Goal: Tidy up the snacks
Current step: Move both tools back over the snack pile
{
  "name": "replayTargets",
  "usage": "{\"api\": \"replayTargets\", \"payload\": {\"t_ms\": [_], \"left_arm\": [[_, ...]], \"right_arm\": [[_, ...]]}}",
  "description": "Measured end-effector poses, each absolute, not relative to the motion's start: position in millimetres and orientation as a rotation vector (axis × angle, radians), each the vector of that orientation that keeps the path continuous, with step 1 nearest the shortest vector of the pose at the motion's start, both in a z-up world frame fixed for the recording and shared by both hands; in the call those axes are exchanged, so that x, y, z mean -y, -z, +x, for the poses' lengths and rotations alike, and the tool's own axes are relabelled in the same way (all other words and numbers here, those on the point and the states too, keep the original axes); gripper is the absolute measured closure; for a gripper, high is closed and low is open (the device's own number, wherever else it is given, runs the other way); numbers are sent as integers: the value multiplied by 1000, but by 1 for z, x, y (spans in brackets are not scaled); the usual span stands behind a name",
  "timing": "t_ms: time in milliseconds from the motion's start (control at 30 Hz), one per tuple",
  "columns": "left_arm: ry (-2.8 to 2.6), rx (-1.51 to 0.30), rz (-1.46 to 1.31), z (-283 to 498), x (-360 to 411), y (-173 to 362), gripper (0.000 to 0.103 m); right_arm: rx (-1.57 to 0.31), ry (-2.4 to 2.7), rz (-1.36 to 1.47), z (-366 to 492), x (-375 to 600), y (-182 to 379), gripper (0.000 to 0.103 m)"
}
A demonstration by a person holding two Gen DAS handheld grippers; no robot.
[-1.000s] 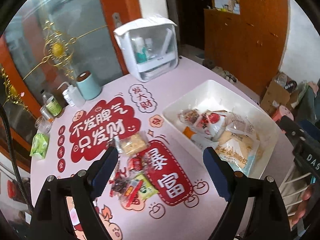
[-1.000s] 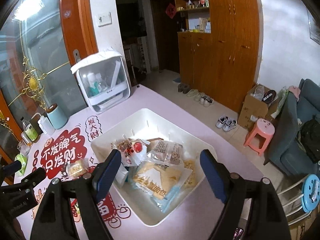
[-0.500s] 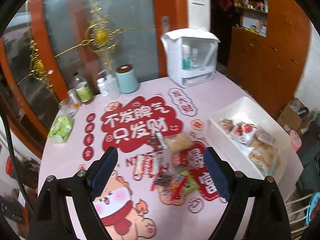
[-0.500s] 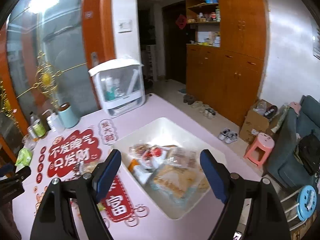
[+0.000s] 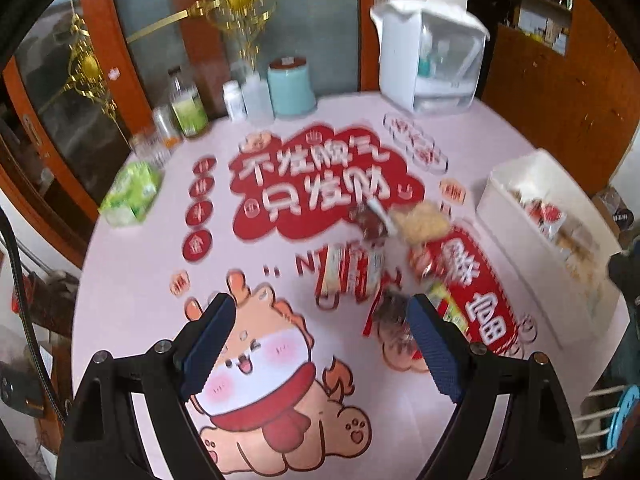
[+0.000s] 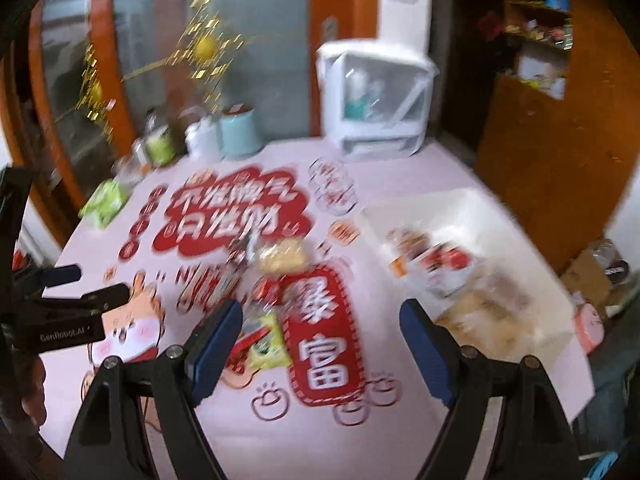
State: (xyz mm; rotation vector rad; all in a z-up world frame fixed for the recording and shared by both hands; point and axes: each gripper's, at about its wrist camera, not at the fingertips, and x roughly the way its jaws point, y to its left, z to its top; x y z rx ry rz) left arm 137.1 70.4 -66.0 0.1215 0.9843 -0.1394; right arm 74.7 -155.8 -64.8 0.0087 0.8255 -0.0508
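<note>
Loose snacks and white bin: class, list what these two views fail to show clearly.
- Right wrist view: motion blur smears the loose snacks; wrappers unreadable.
- Left wrist view: the white bin is cut by the right edge; contents blurred.
- Left wrist view: the right tong finger hides part of the green packet.

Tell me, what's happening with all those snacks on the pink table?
A person holds two grippers over the table. The left gripper and the right gripper are both open and empty. Loose snack packets lie in the middle. More snacks already sit in the white bin. Nothing is being picked up yet.
</note>
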Motion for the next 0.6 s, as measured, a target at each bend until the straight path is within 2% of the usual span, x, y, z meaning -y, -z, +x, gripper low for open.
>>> {"api": "replayTargets", "payload": {"t_ms": [133,267,600], "left_arm": [[170,-1067,82,146,-74,101,16],[246,-1117,77,153,-68,126,16],[404,-1228,117,178,-36,173,16]], "right_arm": [[-916,-11,-9,92,145,110,22],[-1006,-72,-18,103,140,150,31],[-1133,-141,13,138,133,217,32]]}}
